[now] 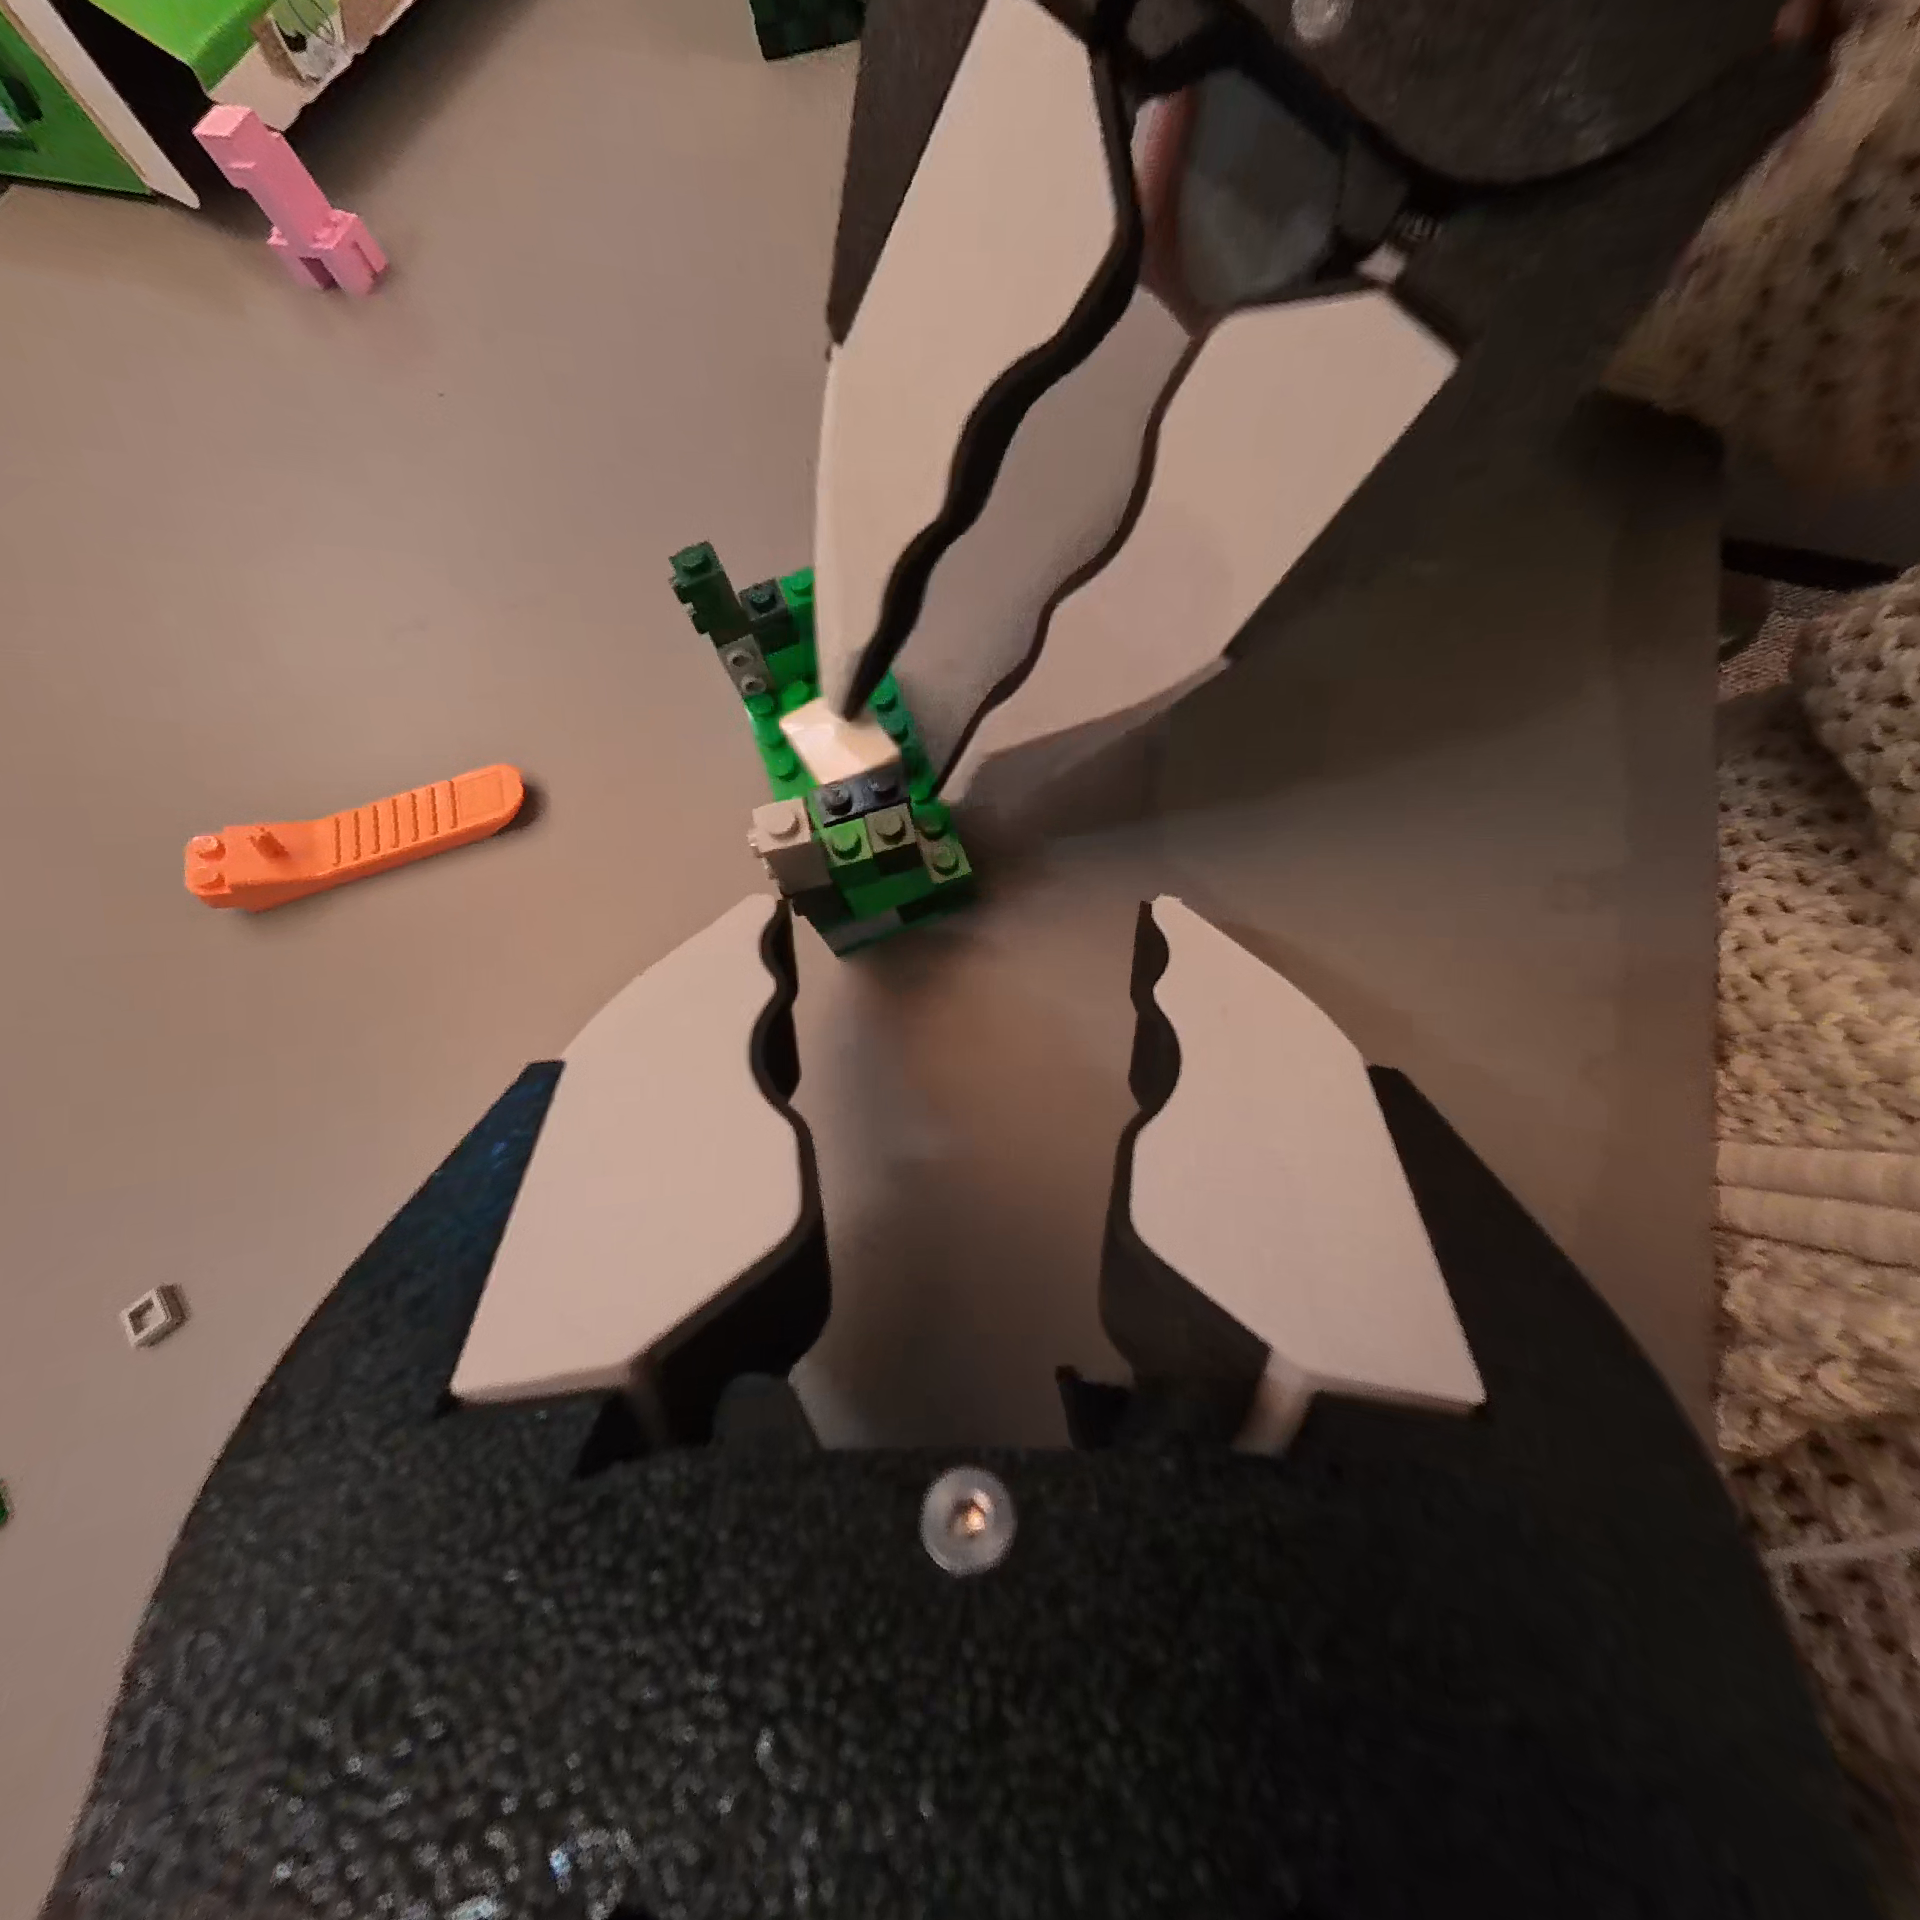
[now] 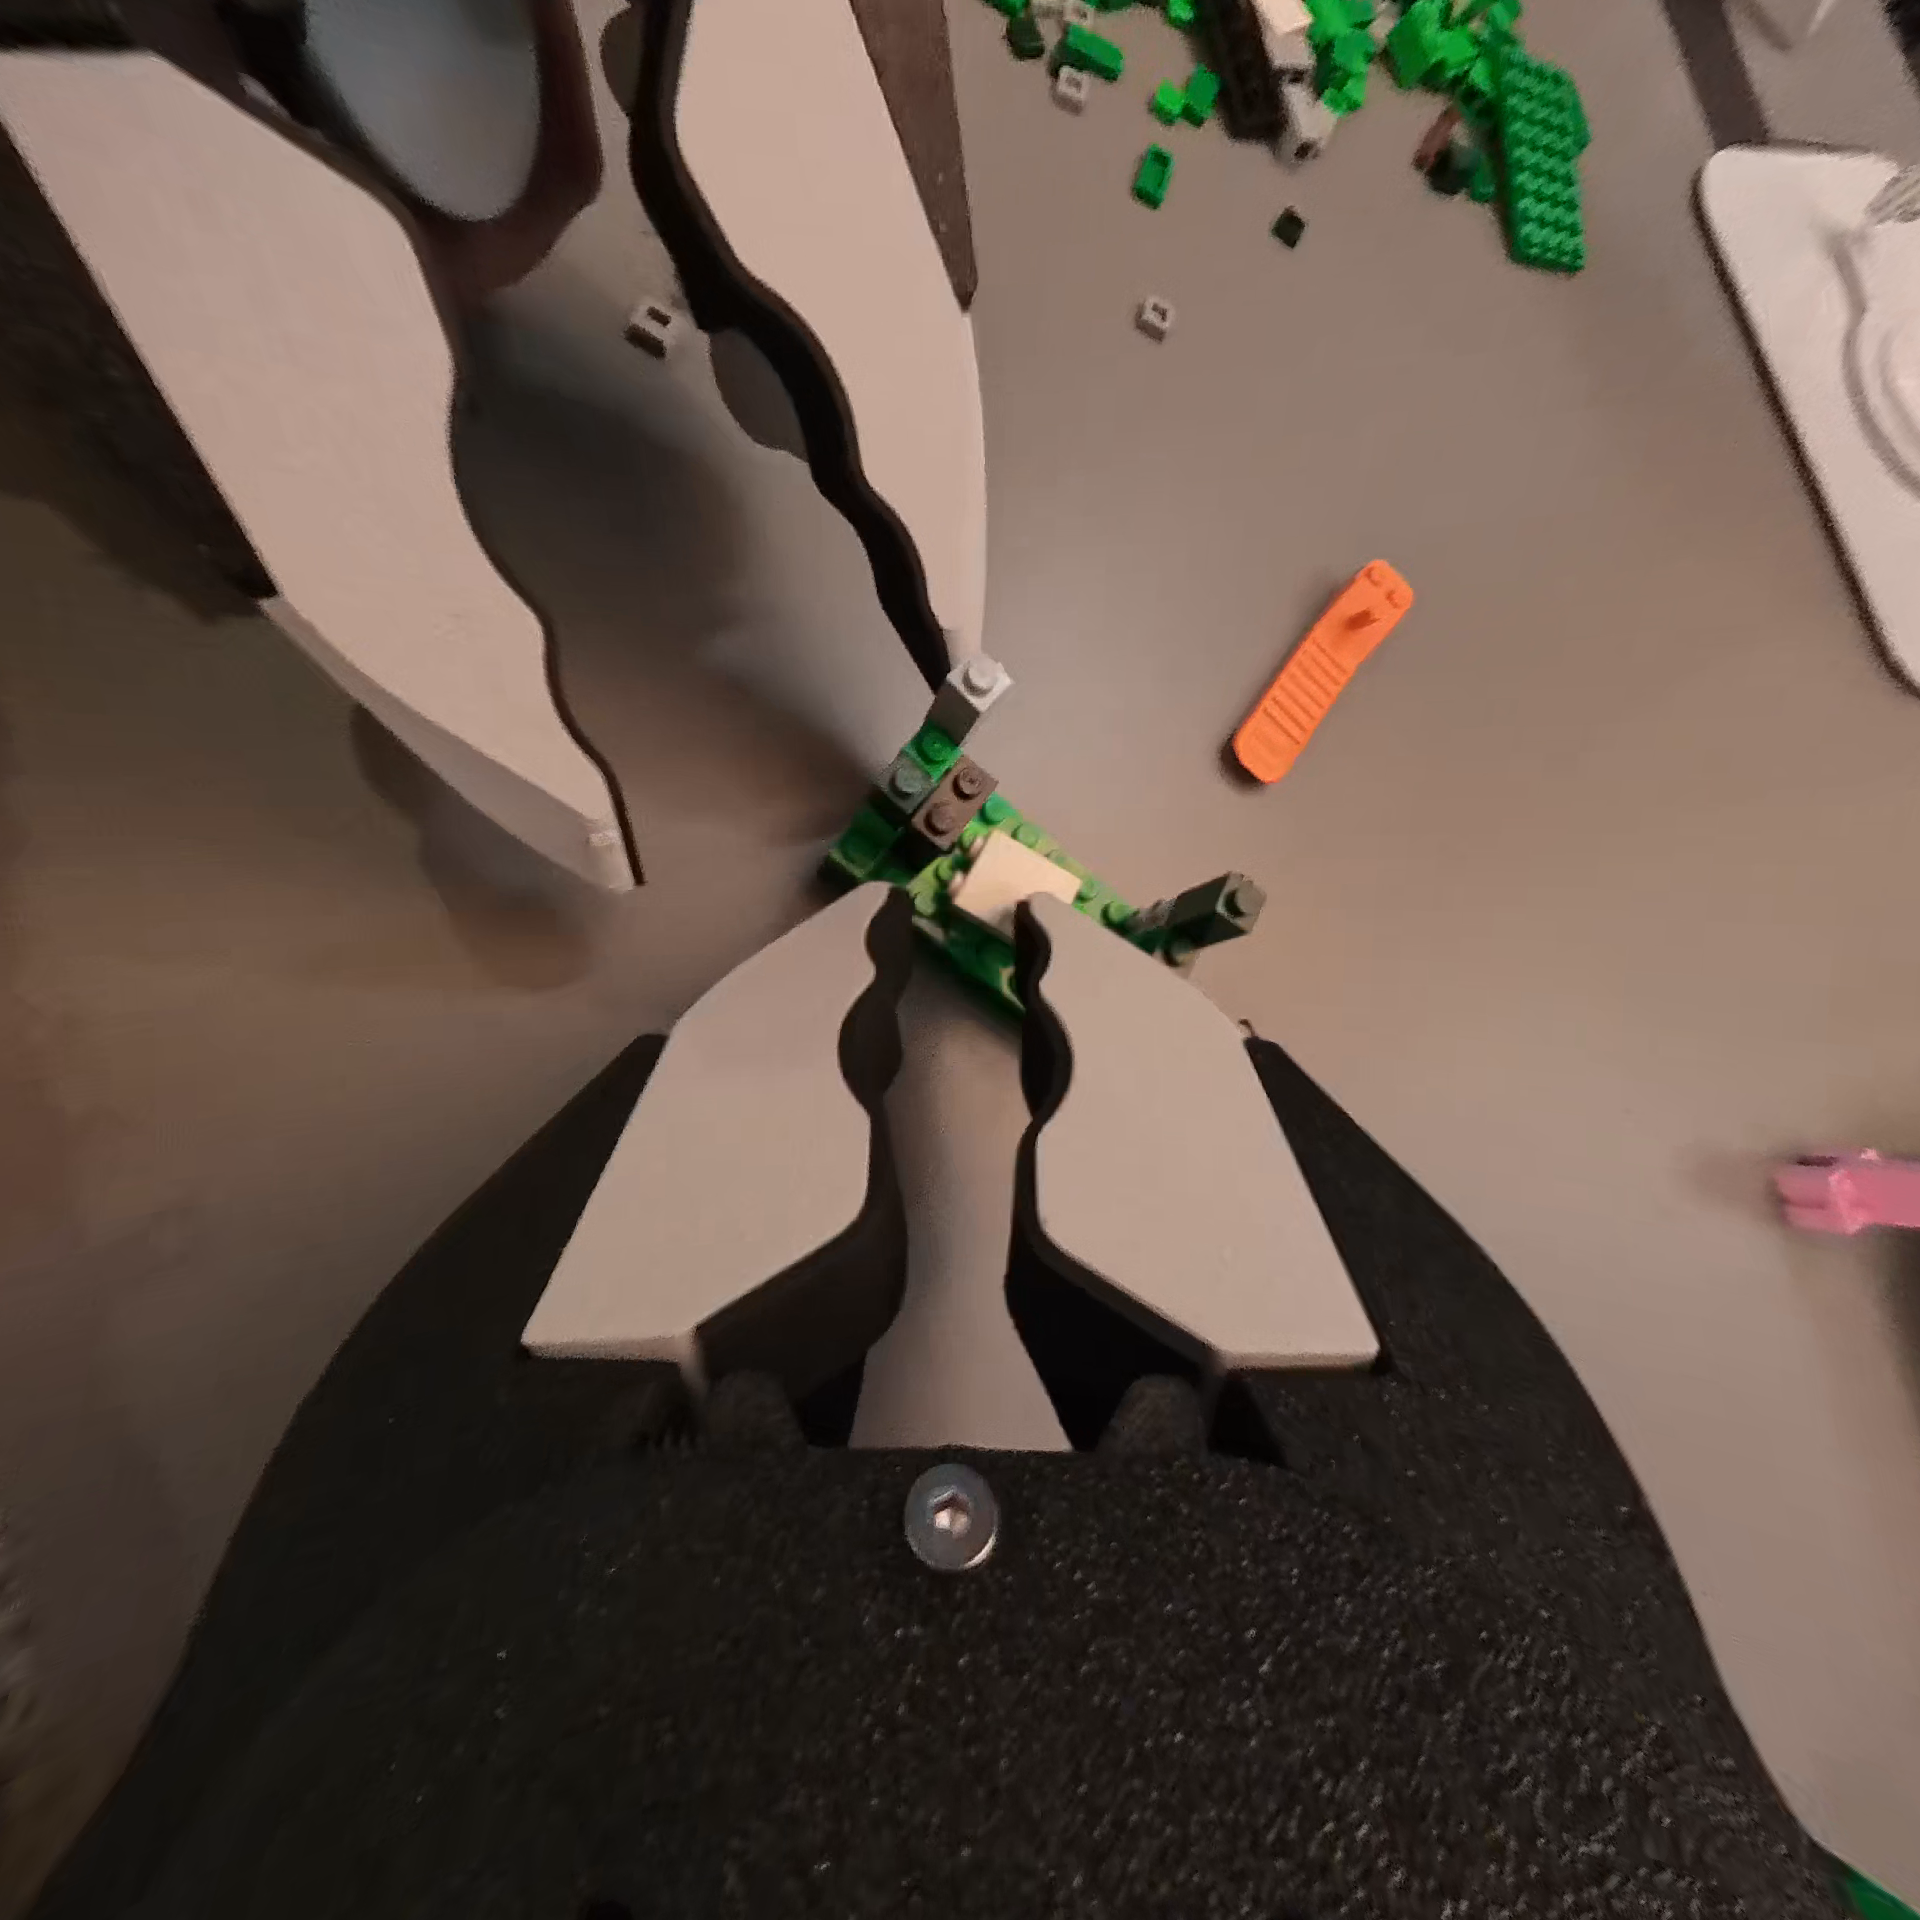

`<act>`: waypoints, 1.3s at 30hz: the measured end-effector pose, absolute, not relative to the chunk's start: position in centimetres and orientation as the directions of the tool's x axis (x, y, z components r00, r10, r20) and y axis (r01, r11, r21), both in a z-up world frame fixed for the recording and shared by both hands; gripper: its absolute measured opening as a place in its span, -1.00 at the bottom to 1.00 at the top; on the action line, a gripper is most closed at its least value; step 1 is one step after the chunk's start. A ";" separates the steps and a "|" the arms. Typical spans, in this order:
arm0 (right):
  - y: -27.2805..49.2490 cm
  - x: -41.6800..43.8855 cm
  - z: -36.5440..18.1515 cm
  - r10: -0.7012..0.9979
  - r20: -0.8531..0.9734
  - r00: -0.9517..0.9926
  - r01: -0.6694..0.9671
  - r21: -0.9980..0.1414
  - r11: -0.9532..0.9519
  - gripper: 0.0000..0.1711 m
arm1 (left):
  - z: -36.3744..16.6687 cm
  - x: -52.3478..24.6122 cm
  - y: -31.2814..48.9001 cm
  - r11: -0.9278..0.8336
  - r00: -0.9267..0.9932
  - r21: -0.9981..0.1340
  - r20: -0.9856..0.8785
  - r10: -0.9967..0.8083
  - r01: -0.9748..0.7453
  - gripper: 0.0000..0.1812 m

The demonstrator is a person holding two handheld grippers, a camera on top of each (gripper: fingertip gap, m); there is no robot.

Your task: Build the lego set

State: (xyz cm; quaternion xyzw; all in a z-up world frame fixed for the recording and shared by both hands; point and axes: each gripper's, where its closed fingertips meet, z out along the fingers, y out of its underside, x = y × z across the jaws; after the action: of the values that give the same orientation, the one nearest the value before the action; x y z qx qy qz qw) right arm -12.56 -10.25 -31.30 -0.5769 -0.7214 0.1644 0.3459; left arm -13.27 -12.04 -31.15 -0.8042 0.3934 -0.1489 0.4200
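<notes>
A small green Lego build (image 1: 883,862) stands on the grey table, with a white sloped piece (image 1: 836,743) on top and a light grey brick (image 1: 781,836) at one side. It also shows in the right wrist view (image 2: 883,836), white piece (image 2: 1003,868) included. My left gripper (image 1: 961,914) is open and empty, its left fingertip just short of the grey brick; it shows from the far side too (image 2: 790,769). My right gripper (image 2: 958,909) comes down from above (image 1: 902,748). Its fingers stand a narrow gap apart, with one tip resting on the white piece.
An orange brick separator (image 1: 353,836) (image 2: 1325,670) lies beside the build. A pink piece (image 1: 286,197) and a small grey tile (image 1: 154,1314) lie farther off. Loose green bricks and a green plate (image 2: 1543,156) sit beyond, next to a white board (image 2: 1818,364). A knitted blanket (image 1: 1818,1039) borders the table. Only a small space, under 4 cm, lies between the two pairs of fingers. From the left gripper's tips to the orange brick separator (image 2: 1325,670) is close to 10 cm. The left camera catches it too, in the left wrist view (image 1: 381,865).
</notes>
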 end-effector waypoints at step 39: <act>-8.9 -13.1 -31.8 0.526 0.052 -0.849 0.528 0.018 0.849 -0.77 | -30.1 -14.5 -13.1 -0.295 0.659 -0.843 -0.089 -0.747 -0.449 -0.39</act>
State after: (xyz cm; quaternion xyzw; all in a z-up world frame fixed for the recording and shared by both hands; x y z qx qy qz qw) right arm -13.08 -8.91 -31.78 -0.2742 -0.9613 -0.0160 0.0225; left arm -14.48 -13.08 -30.09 -0.7881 0.3796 -0.1632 0.4562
